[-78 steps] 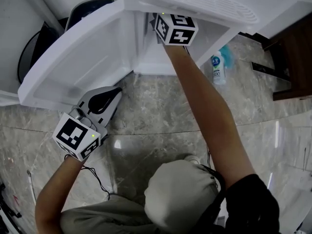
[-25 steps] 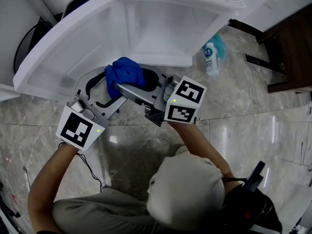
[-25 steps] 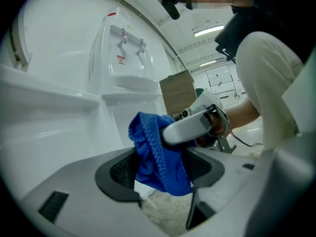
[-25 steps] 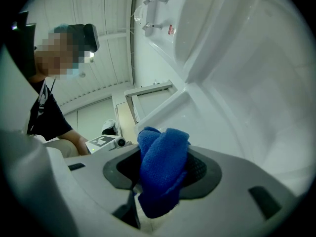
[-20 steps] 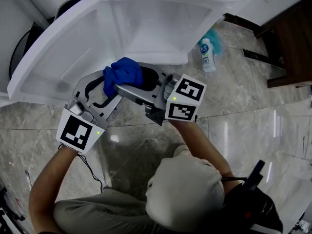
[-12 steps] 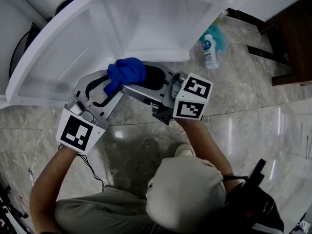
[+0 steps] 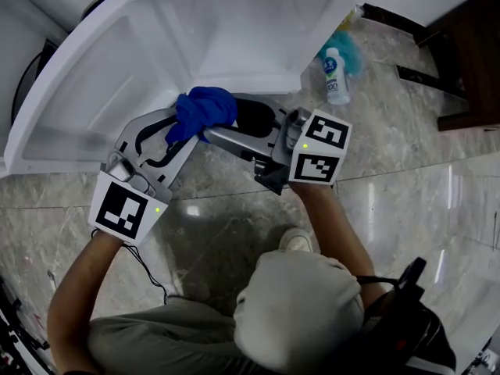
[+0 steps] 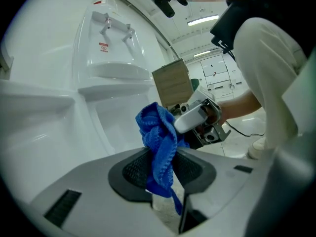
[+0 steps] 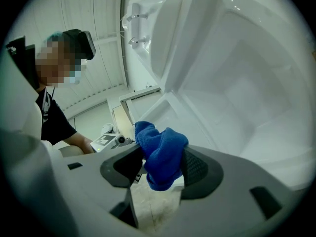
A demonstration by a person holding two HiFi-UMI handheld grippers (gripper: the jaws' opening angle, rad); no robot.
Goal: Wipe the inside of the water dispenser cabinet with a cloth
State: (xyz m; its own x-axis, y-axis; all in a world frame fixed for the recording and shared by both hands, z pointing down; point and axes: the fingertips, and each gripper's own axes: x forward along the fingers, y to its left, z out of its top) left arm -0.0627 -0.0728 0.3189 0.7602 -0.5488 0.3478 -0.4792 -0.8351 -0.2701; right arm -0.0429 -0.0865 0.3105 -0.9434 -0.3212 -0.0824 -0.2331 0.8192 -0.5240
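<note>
One blue cloth (image 7: pixel 205 109). Two grippers: left gripper (image 7: pixel 184 125), right gripper (image 7: pixel 219 131), each with two jaws. One white cabinet (image 7: pixel 234 30), one open door (image 7: pixel 86 92). One white bottle (image 7: pixel 337 70) on the floor (image 7: pixel 234 233), one teal item (image 7: pixel 349 49) just behind it, kind unclear. One person (image 7: pixel 301 311), two bare forearms showing.

Cloth (image 7: pixel 205 109) before the cabinet (image 7: pixel 234 45): nubbly blue knit. Cabinet walls, smooth glossy white plastic. Floor (image 7: pixel 391 178) beneath the cabinet, polished veined stone.
</note>
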